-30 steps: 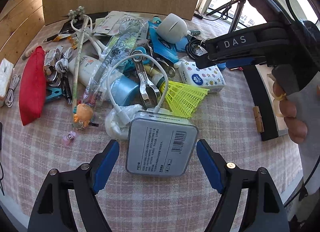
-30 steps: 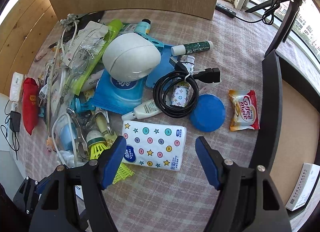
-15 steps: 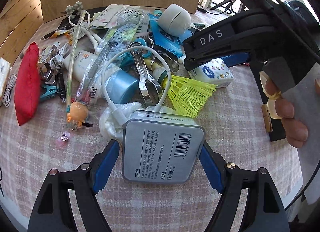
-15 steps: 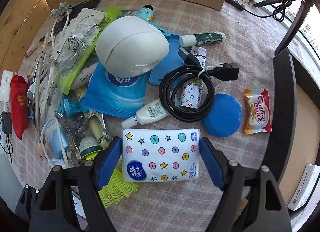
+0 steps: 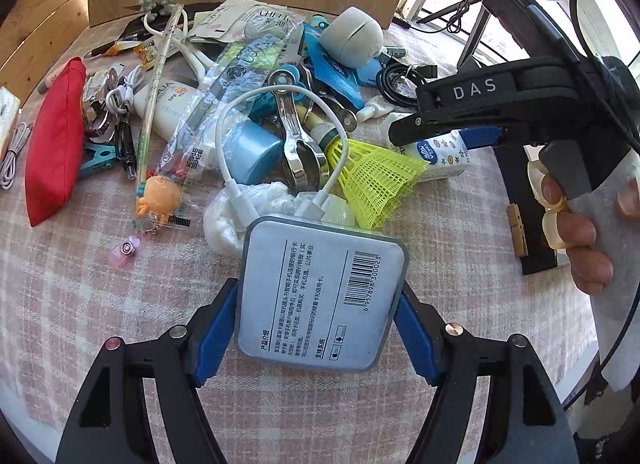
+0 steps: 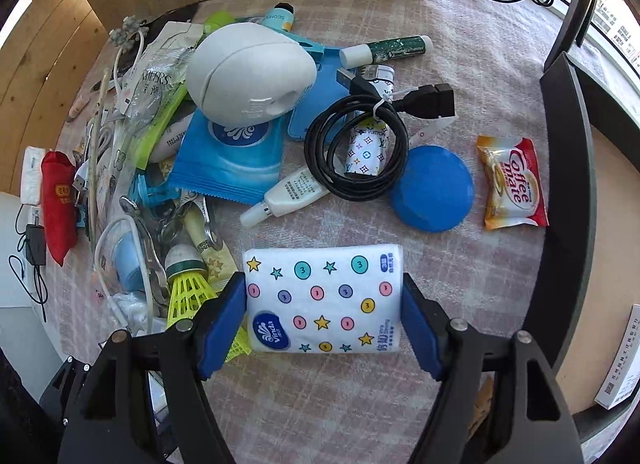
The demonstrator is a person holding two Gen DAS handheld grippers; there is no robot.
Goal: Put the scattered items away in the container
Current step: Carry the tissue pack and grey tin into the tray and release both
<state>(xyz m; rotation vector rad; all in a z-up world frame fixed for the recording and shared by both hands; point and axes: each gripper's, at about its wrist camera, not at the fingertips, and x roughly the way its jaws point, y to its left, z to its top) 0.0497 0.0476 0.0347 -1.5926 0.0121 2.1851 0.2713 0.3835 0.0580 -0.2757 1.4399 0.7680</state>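
While its jaws close, the left gripper [image 5: 316,328] has a flat, rounded grey tin [image 5: 320,296] between its blue pads; the right gripper [image 6: 324,328] closes around a soft tissue pack [image 6: 324,298]. Clutter lies beyond on the checked desk [image 5: 72,296] cloth.

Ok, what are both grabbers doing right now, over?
Left hand-held gripper closing around grey tin. Right hand-held gripper closing around tissue pack. White cable lies over tin's far edge; yellow shuttlecock crowds the right one's left finger.
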